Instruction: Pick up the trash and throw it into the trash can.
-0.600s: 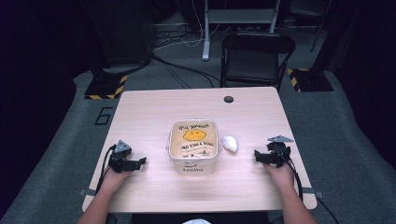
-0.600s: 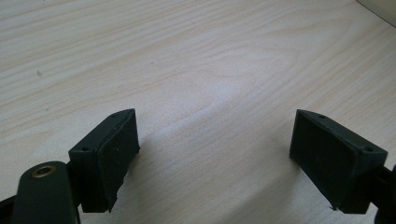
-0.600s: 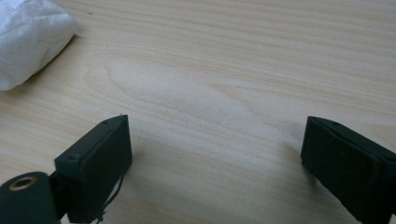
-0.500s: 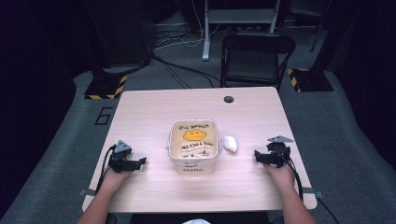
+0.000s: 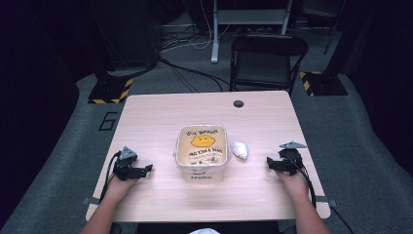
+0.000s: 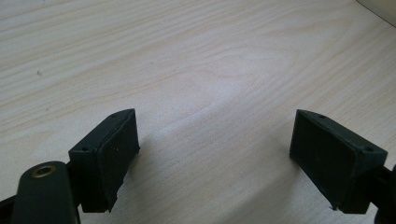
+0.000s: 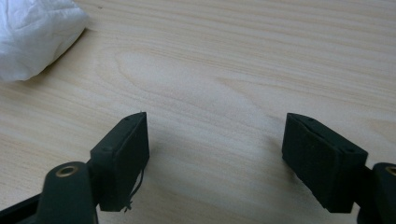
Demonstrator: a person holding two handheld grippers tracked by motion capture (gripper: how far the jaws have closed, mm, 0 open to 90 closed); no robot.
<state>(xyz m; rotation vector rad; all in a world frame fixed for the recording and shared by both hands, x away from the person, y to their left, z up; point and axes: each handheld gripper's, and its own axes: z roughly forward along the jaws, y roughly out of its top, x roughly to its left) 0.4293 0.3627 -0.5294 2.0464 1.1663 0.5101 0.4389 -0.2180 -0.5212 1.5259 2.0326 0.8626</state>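
A square tub with a cream lid bearing a yellow drawing and dark lettering stands mid-table. A crumpled white tissue lies just right of it, and the same tissue appears at the top left of the right gripper view. My left gripper rests on the table left of the tub, open, with bare wood between its jaws. My right gripper rests to the right of the tissue, open too, nothing between its jaws.
The light wooden table has a small dark round hole near its far edge. A black folding chair stands behind the table. Cables and yellow-black striped stand bases lie on the grey floor beyond.
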